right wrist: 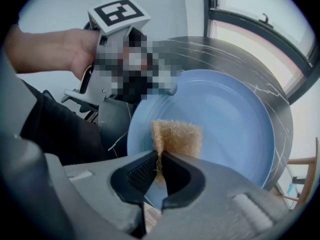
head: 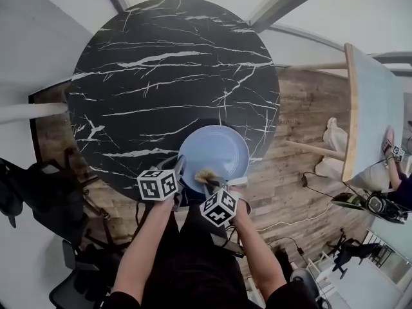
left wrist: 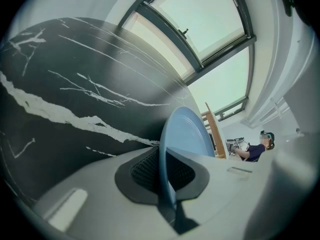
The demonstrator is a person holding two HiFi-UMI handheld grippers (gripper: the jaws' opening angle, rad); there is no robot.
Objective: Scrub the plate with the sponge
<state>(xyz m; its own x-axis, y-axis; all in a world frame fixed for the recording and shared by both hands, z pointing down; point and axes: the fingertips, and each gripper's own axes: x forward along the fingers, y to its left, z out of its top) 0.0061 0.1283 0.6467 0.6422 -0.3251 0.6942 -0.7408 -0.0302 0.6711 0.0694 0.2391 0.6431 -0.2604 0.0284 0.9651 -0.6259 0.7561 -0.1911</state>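
A light blue plate (head: 219, 152) lies at the near edge of the round black marble table (head: 161, 76). My left gripper (head: 175, 172) is shut on the plate's near-left rim; in the left gripper view the plate's rim (left wrist: 167, 179) runs edge-on between the jaws. My right gripper (head: 211, 184) is shut on a tan sponge (right wrist: 176, 136), which lies against the plate (right wrist: 230, 119) near its near edge. The sponge (head: 206, 176) shows as a small tan patch in the head view.
A wooden-legged side table (head: 370, 114) stands to the right over the wood floor. A person (head: 399, 172) sits at the far right among cables and gear. Black equipment (head: 38, 198) stands at the left of the table.
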